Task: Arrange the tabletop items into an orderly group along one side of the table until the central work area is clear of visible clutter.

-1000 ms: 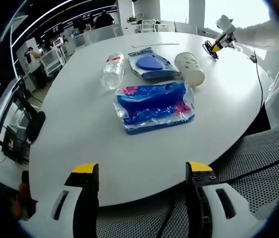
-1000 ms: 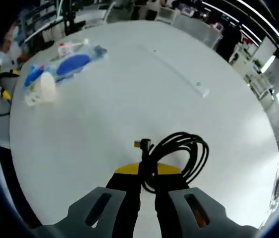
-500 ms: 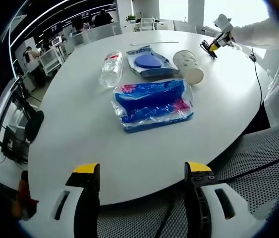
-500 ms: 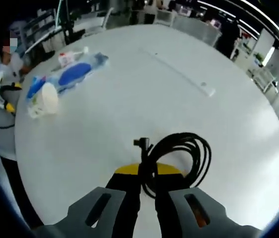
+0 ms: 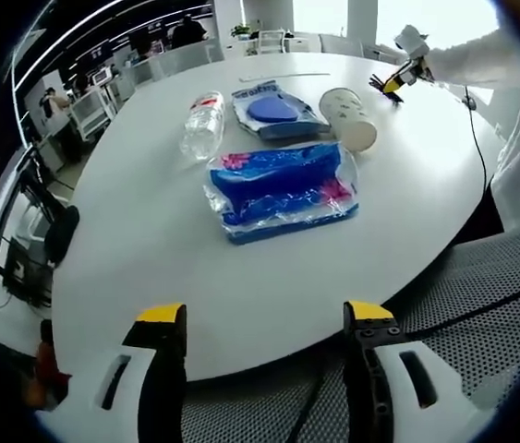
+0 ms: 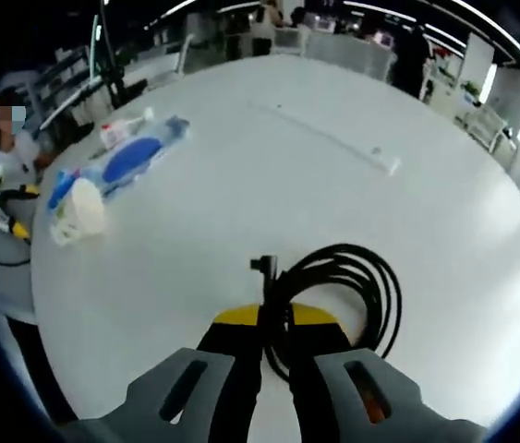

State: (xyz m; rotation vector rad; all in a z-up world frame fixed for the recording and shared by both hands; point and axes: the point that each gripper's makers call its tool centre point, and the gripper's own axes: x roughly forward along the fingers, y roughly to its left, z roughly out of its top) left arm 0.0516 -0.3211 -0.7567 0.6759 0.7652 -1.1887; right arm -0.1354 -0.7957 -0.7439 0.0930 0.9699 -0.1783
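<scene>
Already a black cable is pinched by the right tongs; left tongs are spread; the desk middle is cluttered.

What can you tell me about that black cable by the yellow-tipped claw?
The black cable is thin, glossy, rubbery-looking cord wound into several loose loops. One side of the coil is pinched between the right gripper's closed fingers, with a plug end sticking up beside them. The rest fans out over the white table, whether resting on it is unclear.
</scene>
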